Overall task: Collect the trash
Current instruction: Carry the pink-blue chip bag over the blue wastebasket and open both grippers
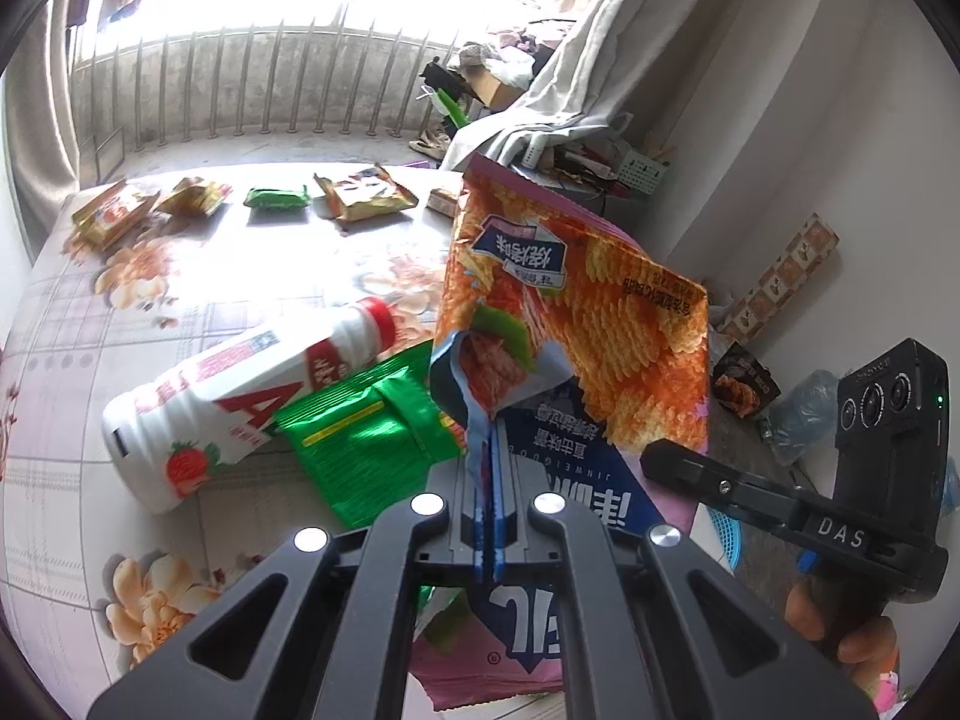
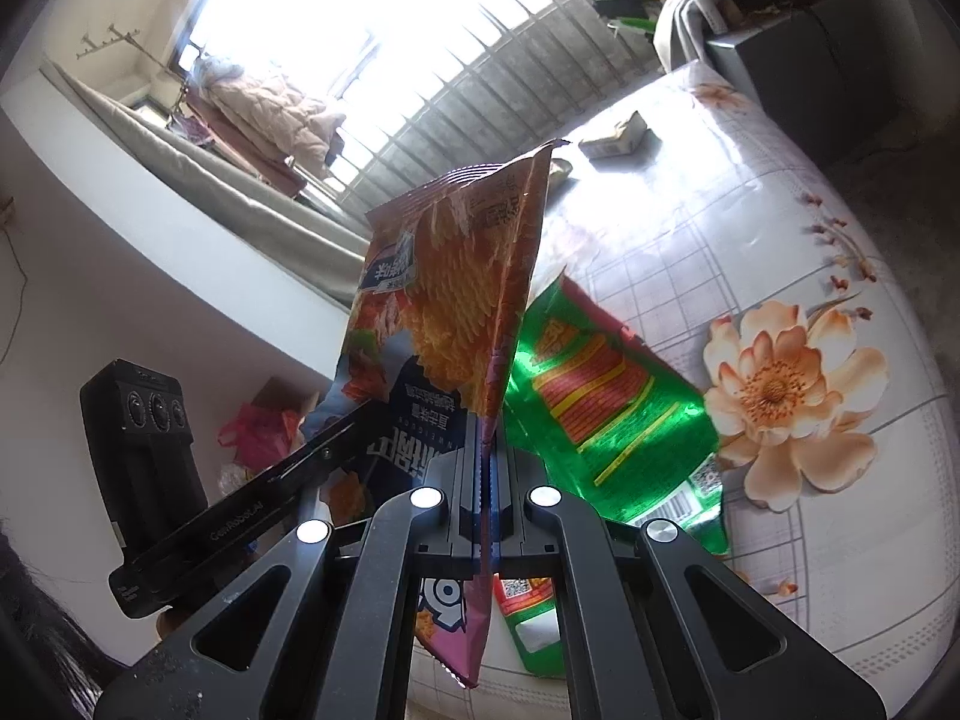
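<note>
Both the left gripper [image 1: 489,480] and right gripper [image 2: 486,468] are clamping jaws on an orange chip bag [image 1: 576,324] reading "JINWEIGOGO"; a green wrapper [image 1: 372,432] is lying beside them.

The chip bag [image 1: 576,324] is glossy printed film, creased. The green wrapper [image 2: 606,414] is shiny metallic foil, crinkled. The white bottle [image 1: 240,402] looks like smooth ribbed plastic with a glossy label. Each hand-held gripper [image 1: 489,480] is matt black plastic with polished metal pins. The surface [image 1: 90,360] wears a smooth, slightly shiny flowered cover.
</note>
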